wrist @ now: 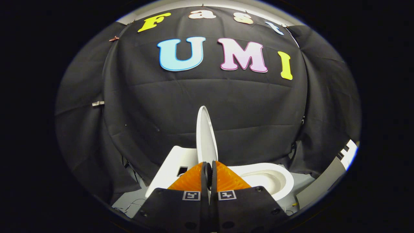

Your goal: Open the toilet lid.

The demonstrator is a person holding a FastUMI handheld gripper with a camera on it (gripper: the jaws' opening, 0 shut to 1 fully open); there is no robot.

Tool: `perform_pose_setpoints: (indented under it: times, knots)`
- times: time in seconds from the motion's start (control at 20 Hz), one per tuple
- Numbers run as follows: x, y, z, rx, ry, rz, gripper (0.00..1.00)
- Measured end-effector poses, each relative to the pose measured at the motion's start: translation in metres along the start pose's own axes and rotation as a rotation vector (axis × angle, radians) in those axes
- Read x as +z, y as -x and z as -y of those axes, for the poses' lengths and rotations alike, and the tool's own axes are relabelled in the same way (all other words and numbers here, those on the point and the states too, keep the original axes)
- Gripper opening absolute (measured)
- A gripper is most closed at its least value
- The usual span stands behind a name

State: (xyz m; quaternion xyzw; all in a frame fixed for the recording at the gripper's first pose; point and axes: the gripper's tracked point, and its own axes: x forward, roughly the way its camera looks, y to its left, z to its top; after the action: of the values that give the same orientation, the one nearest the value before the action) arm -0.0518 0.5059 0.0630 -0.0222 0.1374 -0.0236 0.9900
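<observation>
Toilet lid [205, 136] stands upright, pinched edge-on between claw [209, 170] fingers.

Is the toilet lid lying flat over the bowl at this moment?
No. The toilet lid stands raised on edge just beyond the tool, whose fingers sit nearly together around its lower edge, and the bowl lies uncovered beside it.

Staged recording booth, black cloth wall [207, 106] draped behind a white toilet [275, 178], not a home bathroom
</observation>
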Motion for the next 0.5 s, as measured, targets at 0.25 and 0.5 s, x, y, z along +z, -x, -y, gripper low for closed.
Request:
perform_pose_setpoints:
  times: [0.25, 0.5]
  knots:
    - [-0.006, 0.0, -0.031, 0.012, 0.074, 0.026, 0.05]
    - [-0.005, -0.006, -0.027, 0.02, 0.034, 0.015, 0.06]
